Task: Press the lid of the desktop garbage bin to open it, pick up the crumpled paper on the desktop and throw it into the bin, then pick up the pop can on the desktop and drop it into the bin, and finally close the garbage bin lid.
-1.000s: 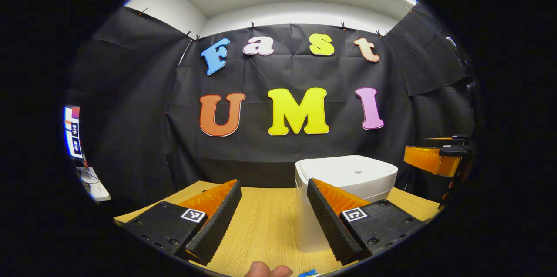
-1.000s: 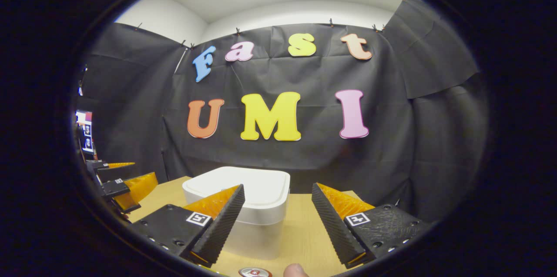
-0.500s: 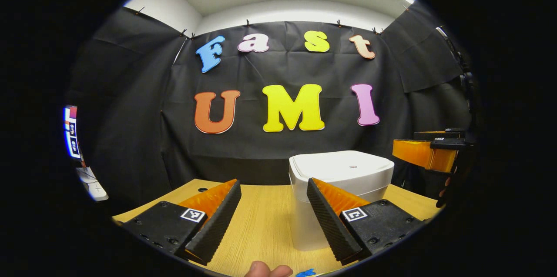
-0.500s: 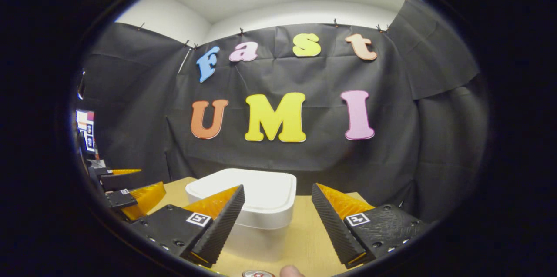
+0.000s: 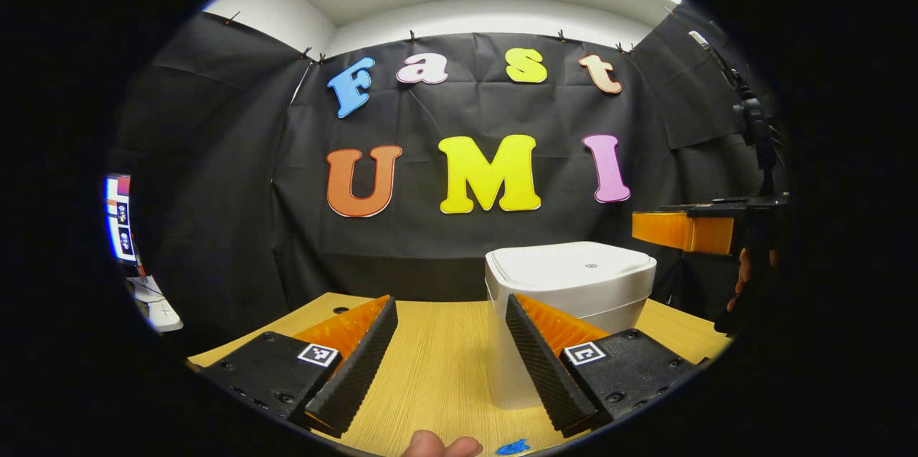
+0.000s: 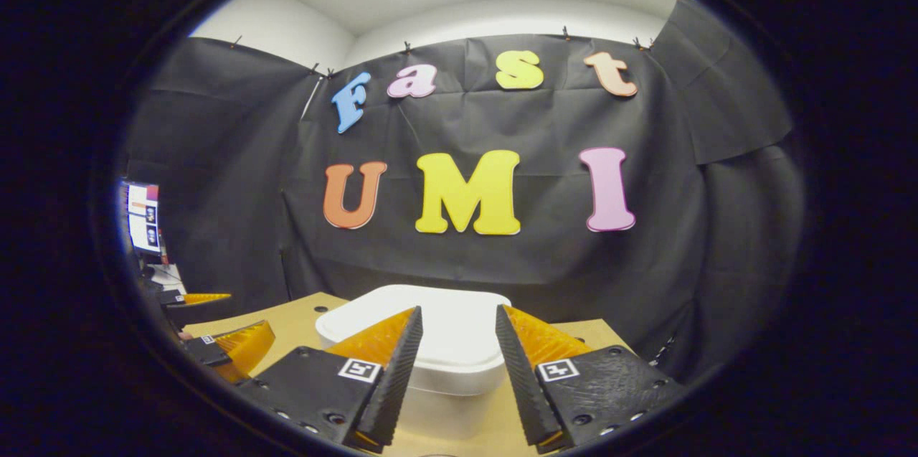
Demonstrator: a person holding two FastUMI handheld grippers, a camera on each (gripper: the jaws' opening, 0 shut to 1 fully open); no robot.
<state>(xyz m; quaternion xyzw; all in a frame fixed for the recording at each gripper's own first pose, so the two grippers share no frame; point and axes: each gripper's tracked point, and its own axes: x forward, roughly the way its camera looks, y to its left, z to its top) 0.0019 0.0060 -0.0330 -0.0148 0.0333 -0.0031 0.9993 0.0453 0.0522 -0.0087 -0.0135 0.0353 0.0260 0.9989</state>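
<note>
The white desktop bin (image 5: 570,278) stands on the wooden table (image 5: 437,364) with its lid down. My left gripper (image 5: 450,303) hovers low in front of the bin, open and holding nothing, its right finger overlapping the bin's front. The right gripper (image 5: 685,229) hangs above and to the right of the bin. In the right gripper view, the right gripper (image 6: 457,312) points over the bin's closed lid (image 6: 437,313). Its fingers stand a narrow gap apart with nothing between them. The left gripper (image 6: 229,342) sits low at the left.
Black cloth walls close the booth behind and to both sides of the table. A person's fingertip (image 5: 441,445) and a small blue scrap (image 5: 513,448) lie at the bottom edge of the left gripper view. A small hole (image 5: 337,311) marks the table's far left.
The right gripper's fingers have drawn closer together, and it has risen and shifted over the bin. The can top has slid out of the bottom of the right gripper view. The left gripper hardly moved.
</note>
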